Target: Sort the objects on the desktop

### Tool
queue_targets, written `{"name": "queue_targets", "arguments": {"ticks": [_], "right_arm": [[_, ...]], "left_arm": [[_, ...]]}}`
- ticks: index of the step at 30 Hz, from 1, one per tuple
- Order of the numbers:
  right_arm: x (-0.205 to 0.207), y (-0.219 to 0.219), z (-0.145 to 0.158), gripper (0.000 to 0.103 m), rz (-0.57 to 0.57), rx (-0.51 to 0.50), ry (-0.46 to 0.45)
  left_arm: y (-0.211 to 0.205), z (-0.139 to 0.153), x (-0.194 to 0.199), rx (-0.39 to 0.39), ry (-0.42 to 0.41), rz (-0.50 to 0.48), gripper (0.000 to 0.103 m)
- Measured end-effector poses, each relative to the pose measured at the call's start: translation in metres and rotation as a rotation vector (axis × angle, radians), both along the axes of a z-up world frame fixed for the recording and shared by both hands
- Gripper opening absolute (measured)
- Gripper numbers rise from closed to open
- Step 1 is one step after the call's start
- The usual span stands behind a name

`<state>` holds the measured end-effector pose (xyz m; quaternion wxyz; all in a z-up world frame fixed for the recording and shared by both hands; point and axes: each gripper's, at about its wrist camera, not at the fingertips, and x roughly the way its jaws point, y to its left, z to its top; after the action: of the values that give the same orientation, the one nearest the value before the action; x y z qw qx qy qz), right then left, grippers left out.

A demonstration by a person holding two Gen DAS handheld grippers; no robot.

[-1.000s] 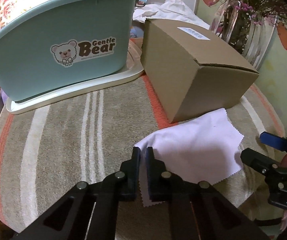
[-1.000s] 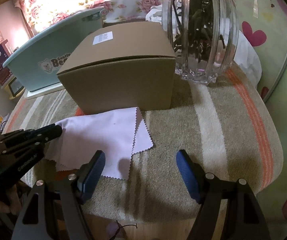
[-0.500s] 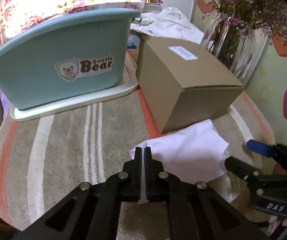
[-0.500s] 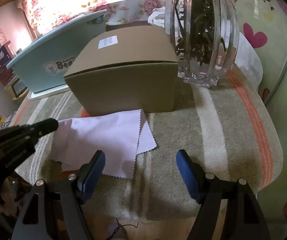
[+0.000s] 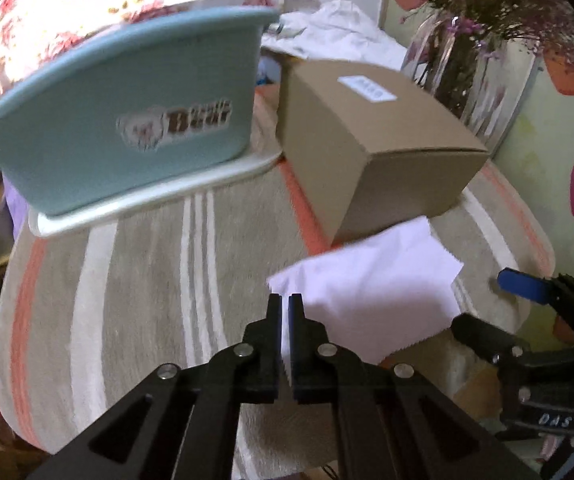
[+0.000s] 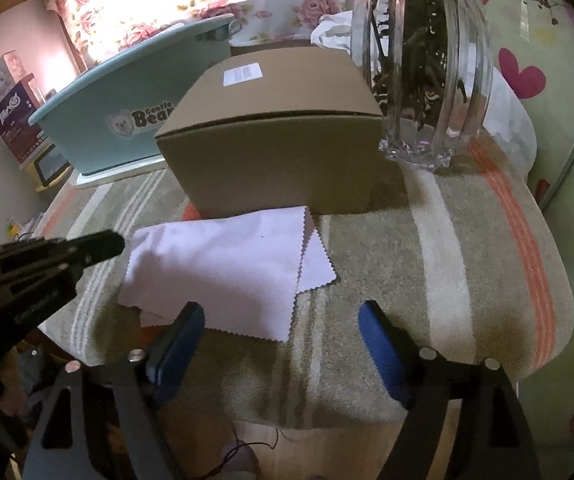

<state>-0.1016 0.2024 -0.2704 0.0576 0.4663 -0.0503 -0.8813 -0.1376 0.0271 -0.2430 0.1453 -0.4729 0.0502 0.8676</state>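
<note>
A white cloth [image 5: 371, 280] with zigzag edges lies on the striped tablecloth in front of the cardboard box [image 5: 367, 140]. My left gripper [image 5: 285, 300] is shut on the cloth's left corner, and a white strip shows between its fingers. That corner is raised off the table. From the right wrist the left gripper [image 6: 103, 246] shows at the left edge of the cloth [image 6: 227, 264]. My right gripper [image 6: 281, 312] hovers over the cloth's near edge. Its blue-padded jaws are opening, touch nothing, and reach in from the right [image 5: 491, 304] in the left wrist view.
A teal tub [image 5: 127, 120] marked "Gentle Bear" stands on a white tray [image 5: 147, 204] at the back left. A glass vase [image 6: 423, 80] with flowers stands right of the box. The table edge [image 6: 327, 420] runs just below the right gripper.
The left gripper has risen and drawn back with the cloth corner, lifting that side. The right gripper's jaws stand slightly wider.
</note>
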Motion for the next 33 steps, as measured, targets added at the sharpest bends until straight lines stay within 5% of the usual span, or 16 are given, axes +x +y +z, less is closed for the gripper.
{"name": "queue_targets", "arguments": {"ticks": [2, 3, 4, 6, 30, 33], "right_arm": [[-0.003, 0.004, -0.004, 0.083, -0.009, -0.011, -0.005], [-0.006, 0.007, -0.006, 0.083, -0.015, -0.025, -0.006], [-0.008, 0.01, -0.008, 0.084, -0.019, -0.034, -0.006], [-0.013, 0.013, -0.012, 0.084, -0.025, -0.046, -0.007], [-0.051, -0.012, -0.027, 0.083, 0.021, 0.06, 0.026], [-0.048, -0.014, -0.027, 0.071, 0.022, 0.072, 0.032]], "left_arm": [[-0.004, -0.001, 0.0, 0.007, -0.005, 0.011, 0.011], [-0.005, 0.0, 0.0, 0.006, -0.005, 0.013, 0.026], [-0.006, 0.0, 0.0, 0.003, -0.002, 0.016, 0.059], [-0.009, 0.002, 0.0, 0.004, 0.001, 0.018, 0.083], [-0.041, 0.0, -0.015, -0.004, 0.027, 0.091, 0.083], [-0.042, -0.002, -0.016, -0.002, 0.023, 0.093, 0.083]]}}
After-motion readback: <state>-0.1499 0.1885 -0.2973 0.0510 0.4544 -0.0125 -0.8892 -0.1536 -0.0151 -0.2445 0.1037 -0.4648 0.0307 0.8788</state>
